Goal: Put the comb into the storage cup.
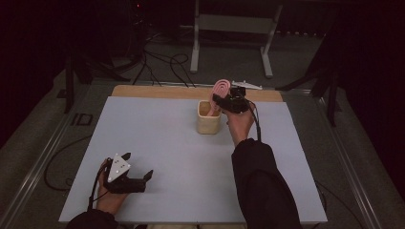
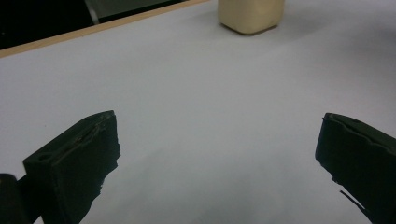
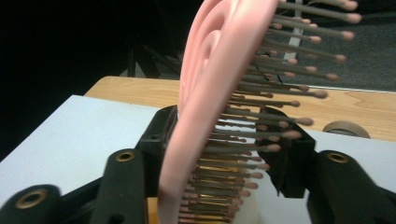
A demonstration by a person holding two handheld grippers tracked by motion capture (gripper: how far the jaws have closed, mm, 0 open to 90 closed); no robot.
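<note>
I see one pink hairbrush (image 1: 219,90) and one cream cup (image 1: 208,117) on the grey worktop (image 1: 167,152). The brush stands up with its handle in the cup and its bristles sideways. My right claw (image 1: 220,101) sits loosely around it. My left claw (image 1: 138,168) is spread wide, holding nothing.

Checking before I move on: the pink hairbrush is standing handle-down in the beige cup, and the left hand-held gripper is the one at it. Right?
Not quite: the right hand-held gripper is at the pink hairbrush, as the high view shows. The brush does stand handle-down in the beige cup; the left hand-held gripper rests open near the table's front edge.
</note>
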